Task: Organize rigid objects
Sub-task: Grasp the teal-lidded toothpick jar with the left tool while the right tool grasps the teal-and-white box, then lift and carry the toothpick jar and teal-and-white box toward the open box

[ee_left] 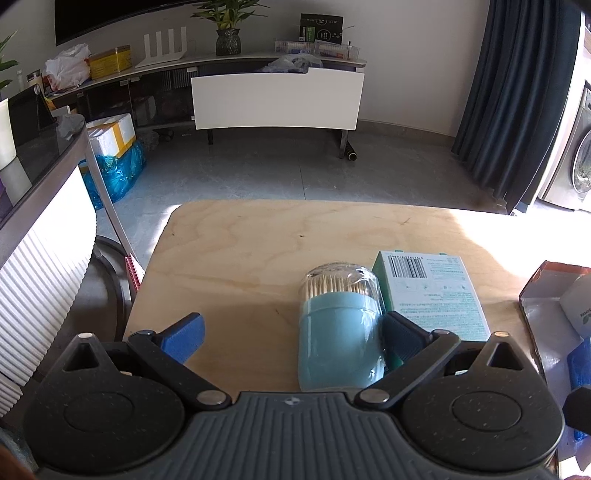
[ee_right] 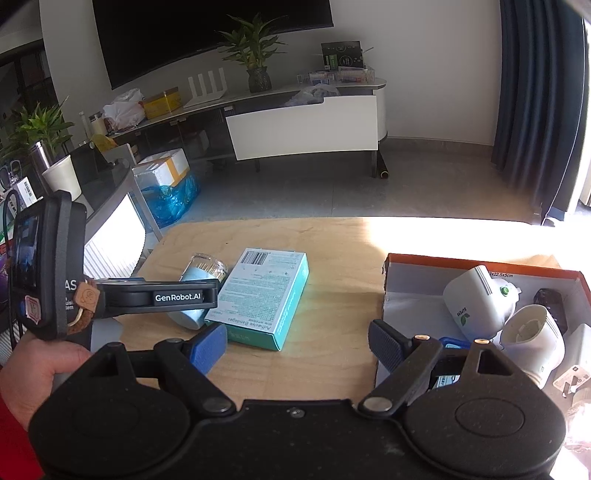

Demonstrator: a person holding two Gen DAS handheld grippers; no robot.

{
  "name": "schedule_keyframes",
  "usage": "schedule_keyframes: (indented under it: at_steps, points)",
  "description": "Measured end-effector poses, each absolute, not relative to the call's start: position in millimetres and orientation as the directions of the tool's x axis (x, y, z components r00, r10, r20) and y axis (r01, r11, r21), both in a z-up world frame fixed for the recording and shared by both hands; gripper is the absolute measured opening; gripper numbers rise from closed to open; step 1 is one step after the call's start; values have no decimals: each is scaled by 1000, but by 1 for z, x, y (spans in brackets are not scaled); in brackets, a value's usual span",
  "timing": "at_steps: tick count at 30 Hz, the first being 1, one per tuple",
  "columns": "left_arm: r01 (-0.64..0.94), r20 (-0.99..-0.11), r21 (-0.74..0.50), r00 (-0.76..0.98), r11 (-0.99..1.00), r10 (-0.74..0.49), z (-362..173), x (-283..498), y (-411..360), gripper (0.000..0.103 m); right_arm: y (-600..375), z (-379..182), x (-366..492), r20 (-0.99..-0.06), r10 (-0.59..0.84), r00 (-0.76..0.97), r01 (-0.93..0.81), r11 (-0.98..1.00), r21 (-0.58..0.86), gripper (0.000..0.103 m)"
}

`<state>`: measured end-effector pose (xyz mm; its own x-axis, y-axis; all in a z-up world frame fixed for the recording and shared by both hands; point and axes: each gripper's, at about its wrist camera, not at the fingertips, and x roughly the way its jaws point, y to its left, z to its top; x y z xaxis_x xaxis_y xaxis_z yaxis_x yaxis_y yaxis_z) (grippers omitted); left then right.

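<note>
the left gripper (ee_left: pixel 291 338) is reaching over a pale blue plastic toothpick jar with a clear lid (ee_left: pixel 338 328), which is lying on its side on the light plywood desk (ee_left: pixel 240 251), just beside a teal and white cardboard box of adhesive bandages (ee_left: pixel 432 291). its blue-padded fingers (ee_left: pixel 186 336) are standing spread wide, one pad close against the jar's right flank, the other well apart on the left, so nothing is being pinched yet. to do this well, the gripper probably needs shifting right until the jar is sitting midway between the pads, then closing across the blue body rather than the slick clear lid, since a round jar may roll away. the right gripper (ee_right: pixel 297 341) is hovering with fingers spread and holding nothing, near the orange-rimmed cardboard box (ee_right: pixel 480 260) where white plastic devices are already lying, likely the jar's destination. strong sunlight is washing out the desk's far right. beyond it are a grey tiled floor, a white tv cabinet with a potted plant (ee_left: pixel 227 26), and dark blue curtains (ee_left: pixel 517 92).
</note>
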<state>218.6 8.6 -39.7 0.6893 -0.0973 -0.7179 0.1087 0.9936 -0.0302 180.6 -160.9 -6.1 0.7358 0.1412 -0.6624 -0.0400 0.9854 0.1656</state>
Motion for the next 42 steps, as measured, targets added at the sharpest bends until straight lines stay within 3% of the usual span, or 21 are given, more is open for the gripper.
schedule_keyframes:
  at_steps: [5, 9, 11, 12, 13, 31, 33, 34, 35, 42]
  points:
    - [108, -726, -6, 683, 994, -79, -49, 225, 6, 101, -155, -8, 185, -667, 139, 732, -50, 987, 151, 99]
    - [109, -717, 21, 695, 994, -61, -52, 224, 10, 92, -154, -12, 192, -677, 135, 724, -42, 987, 152, 99]
    - [115, -705, 11, 706, 993, -74, -48, 222, 11, 76, -153, -15, 198, -681, 137, 720, -37, 987, 159, 99]
    - [116, -698, 14, 712, 993, -73, -46, 221, 11, 56, -152, -16, 202, -683, 138, 717, -35, 986, 162, 99]
    - [113, -696, 11, 714, 993, -73, -44, 220, 11, 47, -150, -17, 205, -685, 140, 715, -35, 986, 166, 99]
    - [49, -667, -70, 741, 996, -83, -34, 198, 37, 47, -100, -65, 286, -777, 58, 626, 16, 996, 87, 100]
    - [48, -665, -70, 742, 996, -83, -34, 199, 39, 47, -99, -66, 286, -762, 55, 646, 5, 997, 76, 96]
    - [47, -665, -71, 742, 996, -82, -34, 199, 39, 47, -98, -65, 284, -758, 50, 651, 3, 998, 68, 87]
    - [47, -664, -77, 743, 996, -86, -33, 197, 40, 47, -99, -64, 283, -756, 61, 652, -3, 997, 79, 84]
    - [50, -646, -91, 757, 995, -97, -21, 184, 39, 46, -109, -46, 258, -724, 102, 682, -26, 993, 116, 84]
